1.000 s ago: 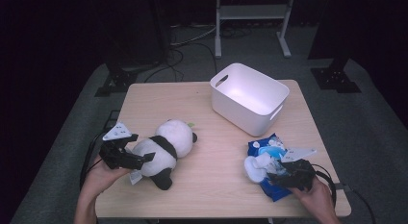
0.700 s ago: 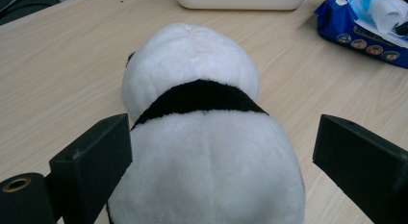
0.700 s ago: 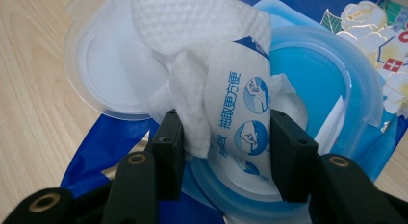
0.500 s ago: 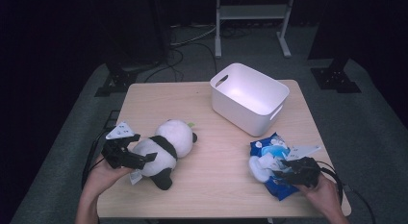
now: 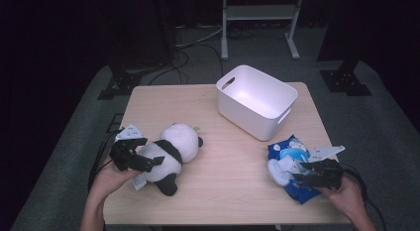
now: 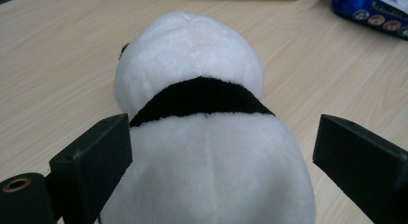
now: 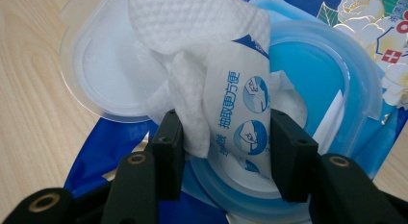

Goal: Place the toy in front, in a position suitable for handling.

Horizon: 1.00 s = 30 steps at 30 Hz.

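Left tongs (image 5: 141,160) straddle the plush panda's (image 5: 171,149) back on the near-left worktop (image 5: 218,186), jaws wide apart, not yet squeezing. Right tongs (image 7: 223,152) nearly closed on the wipe and label flap (image 7: 231,113) sticking out of the blue wipes pack (image 5: 292,166), near-right. White bin (image 5: 257,99) empty at back. Looks like the grasp step for both. Next: close left on panda; the thin wipe may slip when pulled
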Available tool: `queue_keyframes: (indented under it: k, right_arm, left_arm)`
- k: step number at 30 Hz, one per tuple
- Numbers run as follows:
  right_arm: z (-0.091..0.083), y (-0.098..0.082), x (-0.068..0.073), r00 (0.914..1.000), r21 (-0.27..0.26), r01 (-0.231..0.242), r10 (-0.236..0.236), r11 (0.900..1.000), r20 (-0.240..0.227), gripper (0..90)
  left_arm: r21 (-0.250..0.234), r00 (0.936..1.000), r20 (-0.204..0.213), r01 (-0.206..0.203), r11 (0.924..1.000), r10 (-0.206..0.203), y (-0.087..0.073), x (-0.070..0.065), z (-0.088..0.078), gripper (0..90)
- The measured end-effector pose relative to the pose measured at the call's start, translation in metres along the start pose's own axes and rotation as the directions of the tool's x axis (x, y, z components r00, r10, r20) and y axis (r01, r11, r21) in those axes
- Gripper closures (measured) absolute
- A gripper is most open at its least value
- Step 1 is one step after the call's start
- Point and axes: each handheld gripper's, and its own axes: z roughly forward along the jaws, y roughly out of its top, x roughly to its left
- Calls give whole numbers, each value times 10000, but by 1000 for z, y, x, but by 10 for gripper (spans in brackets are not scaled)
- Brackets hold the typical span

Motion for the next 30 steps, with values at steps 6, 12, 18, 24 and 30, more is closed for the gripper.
queue_keyframes:
  k: [6, 12, 18, 24, 30]
  right_arm:
    - [-4, -7, -6, 9999, -132, -147, 148, 9998, 27, 515]
    - [-4, -7, -6, 9996, -140, -276, 275, 9995, -97, 439]
    - [-3, -5, 0, 9987, -280, -429, 421, 9987, -303, 275]
    - [-13, -6, 0, 9979, -589, -617, 605, 9964, -221, 248]
    - [-19, -5, 1, 9978, -774, -654, 642, 9949, -185, 248]
  left_arm:
    - [439, 9998, 45, 213, 9988, -215, 5, 9, 14, 52]
    - [840, 9992, 143, 373, 9958, -386, 12, 14, 28, 56]
    - [1344, 9987, 151, 462, 9899, -487, 18, 14, 43, 92]
    - [1860, 9988, -67, 484, 9814, -480, 20, 13, 55, 122]
    - [2031, 9994, -143, 352, 9785, -329, 20, 13, 63, 204]
